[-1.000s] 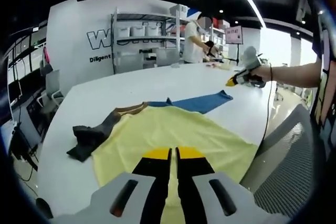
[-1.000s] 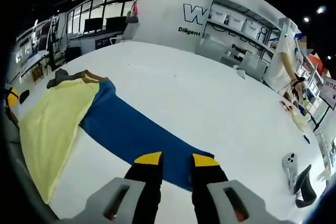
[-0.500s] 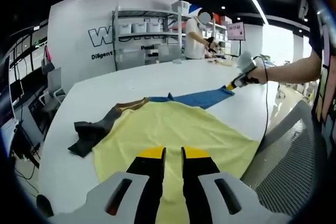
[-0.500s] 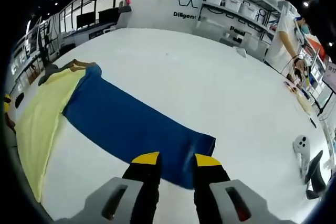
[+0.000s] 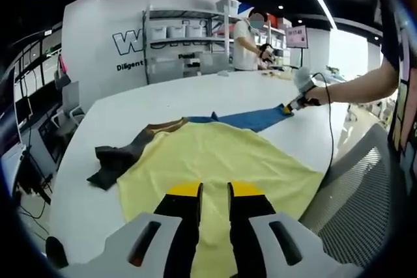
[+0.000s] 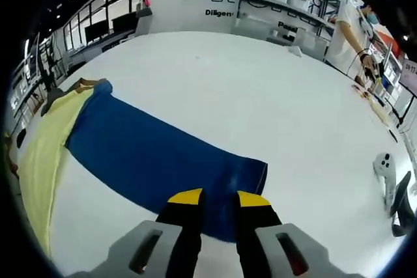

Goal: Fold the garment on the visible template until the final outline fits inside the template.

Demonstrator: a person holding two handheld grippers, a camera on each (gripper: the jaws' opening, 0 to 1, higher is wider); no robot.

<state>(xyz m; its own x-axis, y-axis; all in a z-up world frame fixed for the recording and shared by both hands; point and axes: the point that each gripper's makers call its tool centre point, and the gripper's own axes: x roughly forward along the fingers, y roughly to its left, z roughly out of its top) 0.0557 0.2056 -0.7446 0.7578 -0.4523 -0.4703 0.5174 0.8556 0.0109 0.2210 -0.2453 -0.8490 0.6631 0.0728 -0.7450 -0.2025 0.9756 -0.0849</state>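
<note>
Right now the garment lies spread on the white tabletop [image 6: 260, 96]: a yellow body [image 5: 215, 161], a blue sleeve [image 6: 156, 154] stretched out to one side, and a dark sleeve [image 5: 117, 161] crumpled at the other. The right gripper [image 6: 212, 197] sits over the blue cuff, fingers slightly apart with cloth between them, not yet pinched as far as I can tell. The left gripper [image 5: 212, 189] hovers over the yellow hem, fingers narrowly apart, holding nothing. To do it well, I'd pinch the cuff squarely, lift low, and carry the sleeve flat across the body while the left steadies the hem.
</note>
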